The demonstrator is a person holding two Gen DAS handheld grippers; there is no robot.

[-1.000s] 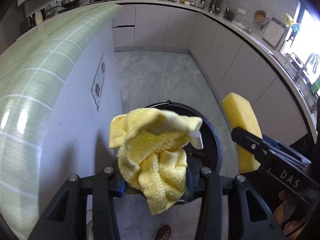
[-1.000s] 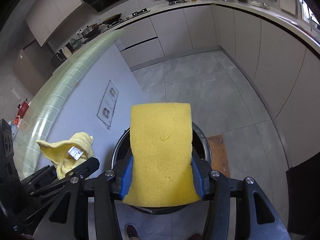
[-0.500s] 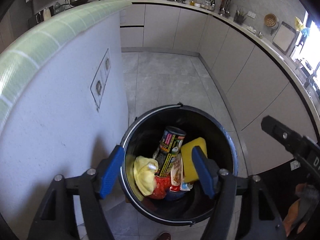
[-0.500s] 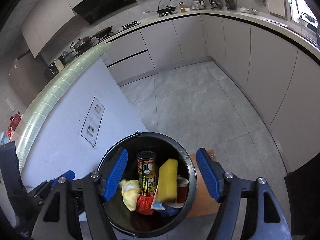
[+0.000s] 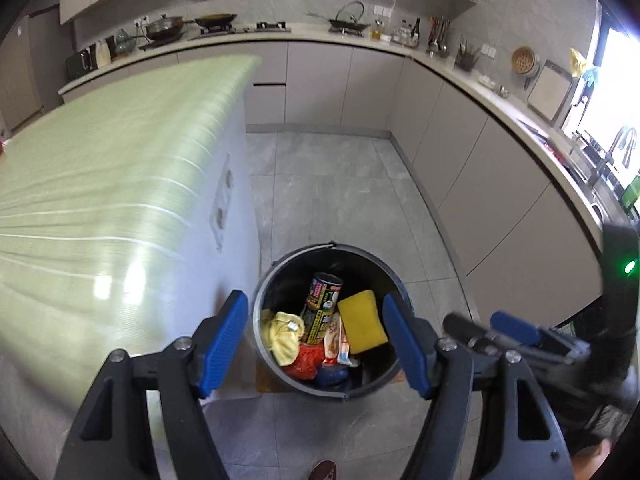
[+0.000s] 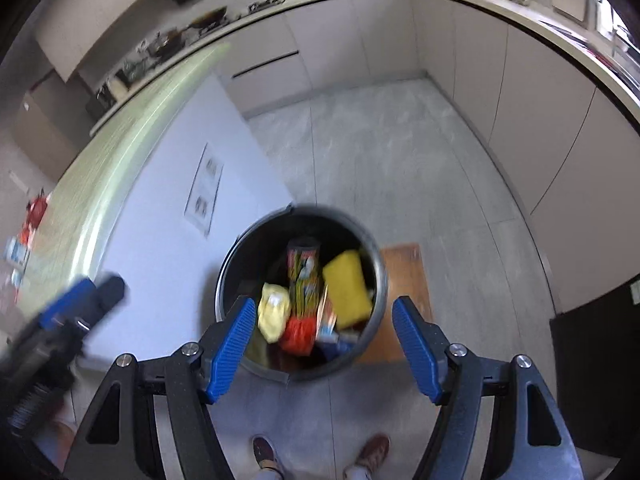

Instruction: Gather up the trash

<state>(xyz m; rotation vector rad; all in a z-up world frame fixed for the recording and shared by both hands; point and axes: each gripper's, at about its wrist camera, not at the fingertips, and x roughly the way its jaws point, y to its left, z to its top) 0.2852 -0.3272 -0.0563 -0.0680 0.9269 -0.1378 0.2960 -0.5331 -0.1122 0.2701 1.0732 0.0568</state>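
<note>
A black round trash bin (image 5: 280, 276) stands on the grey floor beside the island; it also shows in the right wrist view (image 6: 256, 236). Inside lie a yellow sponge (image 5: 362, 322), a yellow cloth (image 5: 282, 334), a tall printed can (image 5: 320, 306) and red and white wrappers (image 5: 304, 362). My left gripper (image 5: 316, 350) is open and empty, high above the bin. My right gripper (image 6: 324, 344) is open and empty above the bin too. The sponge (image 6: 346, 288) and cloth (image 6: 274, 310) show in the right wrist view.
The island with a green striped top (image 5: 120, 168) and white side (image 5: 224, 216) stands left of the bin. A wooden board (image 6: 404, 300) lies under the bin. Grey cabinets (image 5: 480, 176) run along the back and right. The person's shoes (image 6: 372, 450) are below.
Both grippers opened: the yellow cloth and the yellow sponge dropped into the bin. Both grippers have since risen higher above it.
</note>
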